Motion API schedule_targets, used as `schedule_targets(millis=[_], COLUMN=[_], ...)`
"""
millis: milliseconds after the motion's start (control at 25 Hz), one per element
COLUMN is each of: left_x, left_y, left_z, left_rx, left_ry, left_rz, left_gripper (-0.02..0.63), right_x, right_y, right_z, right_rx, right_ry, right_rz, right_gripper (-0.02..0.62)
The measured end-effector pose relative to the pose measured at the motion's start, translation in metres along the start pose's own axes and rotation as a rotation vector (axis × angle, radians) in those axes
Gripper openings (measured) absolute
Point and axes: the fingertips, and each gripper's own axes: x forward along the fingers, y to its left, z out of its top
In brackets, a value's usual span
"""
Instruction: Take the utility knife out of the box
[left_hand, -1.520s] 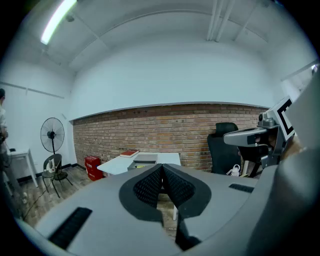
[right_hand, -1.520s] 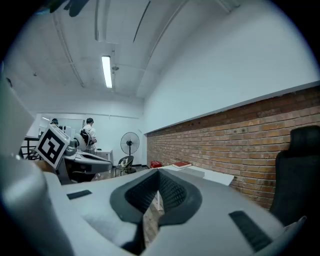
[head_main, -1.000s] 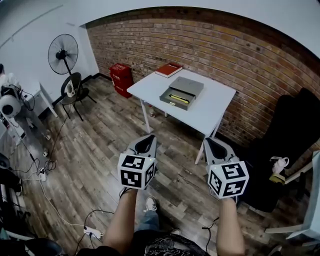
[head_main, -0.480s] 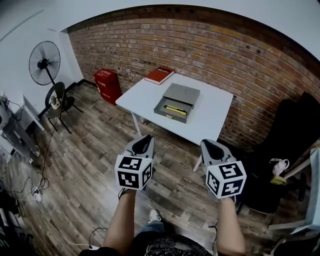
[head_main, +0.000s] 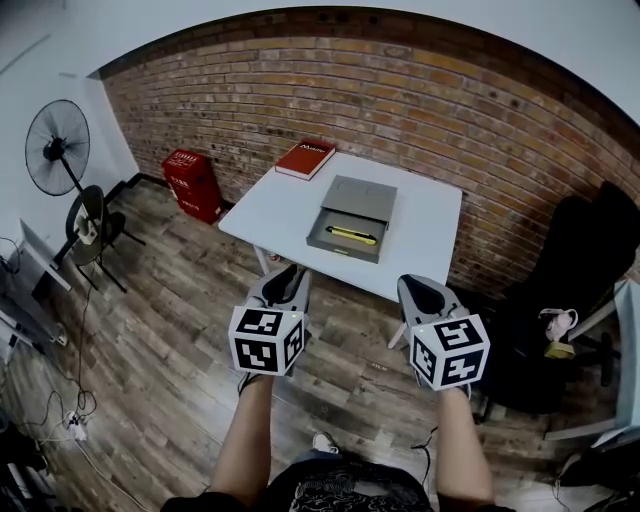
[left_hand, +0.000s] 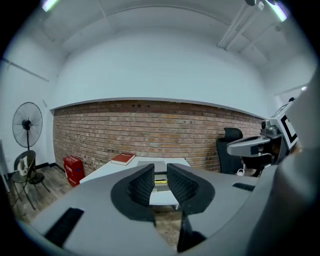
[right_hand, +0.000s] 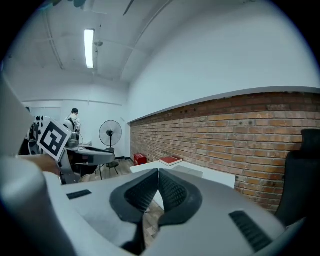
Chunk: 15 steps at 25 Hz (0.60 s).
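Note:
An open grey box (head_main: 352, 218) lies on the white table (head_main: 420, 215), and a yellow utility knife (head_main: 352, 235) rests inside its tray. Both grippers hover over the wooden floor, short of the table's near edge. My left gripper (head_main: 283, 290) points at the box; its jaws have just been opening and stand slightly apart with nothing between them. In the left gripper view the knife (left_hand: 160, 181) shows through that gap (left_hand: 160, 176). My right gripper (head_main: 420, 293) is shut, its pads (right_hand: 158, 172) meeting, empty.
A red book (head_main: 306, 158) lies on the table's far left corner. A red crate (head_main: 192, 183) and a standing fan (head_main: 55, 145) stand to the left by the brick wall. A black chair (head_main: 590, 270) stands to the right of the table.
Both grippers and the camera have come forward toward the table, which now lies nearer and more central. The fan and crate have slid leftward in view.

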Motion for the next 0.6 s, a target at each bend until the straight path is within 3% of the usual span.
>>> schedule_targets(millis=[280,600], left_x=[0.021,0.036], left_y=[0.025,0.05], left_z=[0.0,-0.003], left_rx=[0.012,-0.019], left_ry=[0.012,0.014], left_rz=[-0.047,-0.047], left_gripper=[0.123,0.141], right_x=[0.024,0.049], right_y=[0.003,-0.002], right_z=[0.009,0.008], right_rx=[0.011,0.04], right_ry=[-0.007,-0.019], right_rz=[-0.047,-0.067], right_gripper=[0.02,0.021])
